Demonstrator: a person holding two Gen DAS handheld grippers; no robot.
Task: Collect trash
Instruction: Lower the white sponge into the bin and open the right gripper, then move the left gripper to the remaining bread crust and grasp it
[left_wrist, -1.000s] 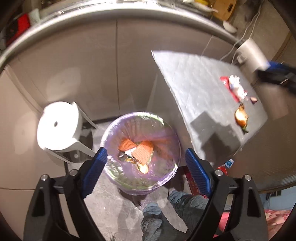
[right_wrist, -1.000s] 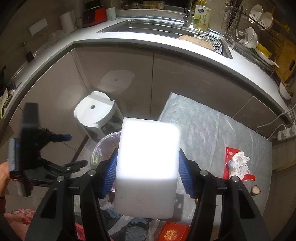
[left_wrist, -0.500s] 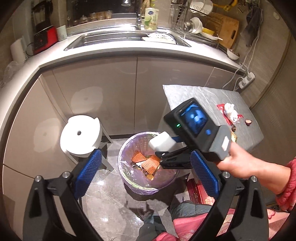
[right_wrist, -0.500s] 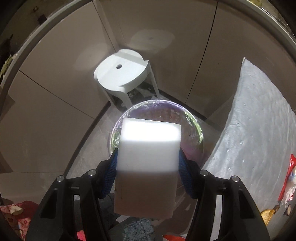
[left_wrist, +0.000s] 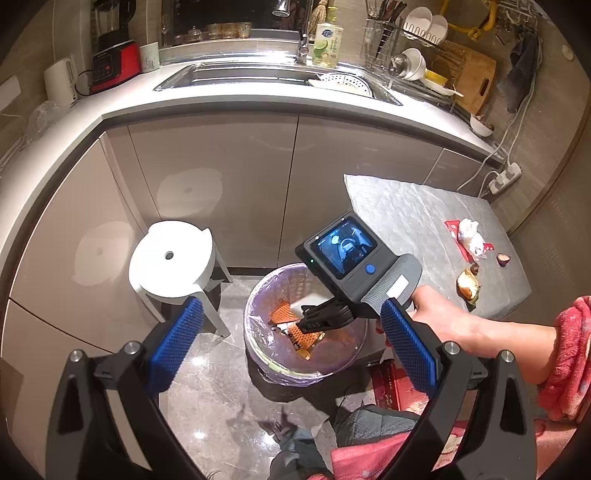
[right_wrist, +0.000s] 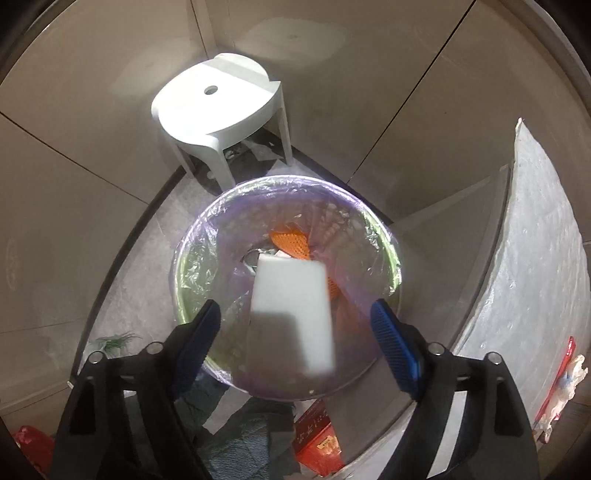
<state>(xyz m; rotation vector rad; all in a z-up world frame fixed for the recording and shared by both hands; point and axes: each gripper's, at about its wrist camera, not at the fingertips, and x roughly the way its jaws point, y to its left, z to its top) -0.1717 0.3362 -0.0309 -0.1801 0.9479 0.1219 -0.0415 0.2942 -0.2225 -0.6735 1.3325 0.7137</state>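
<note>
A round trash bin (left_wrist: 258, 354) lined with a purple bag stands on the floor; it also shows in the right wrist view (right_wrist: 192, 254). It holds orange wrappers (right_wrist: 290, 242). My right gripper (right_wrist: 295, 336) is open above the bin, and a white foam block (right_wrist: 293, 314) is loose between its fingers, falling into the bin. In the left wrist view the right gripper (left_wrist: 317, 317) reaches over the bin with the block (left_wrist: 306, 299) beneath it. My left gripper (left_wrist: 291, 339) is open and empty, higher up. On the grey-covered table (left_wrist: 402, 218) lie crumpled tissue (left_wrist: 469, 236) on a red wrapper, an onion piece (left_wrist: 467, 288) and small scraps.
A white stool (left_wrist: 170, 262) stands left of the bin against the cabinets. A red box (right_wrist: 317, 439) lies on the floor by the bin. The counter with a sink (left_wrist: 258, 74) and a dish rack is behind. The person's legs are below.
The right gripper tilted down over the bin and opened, letting go of the white block. The left gripper pulled back and up, widening its view.
</note>
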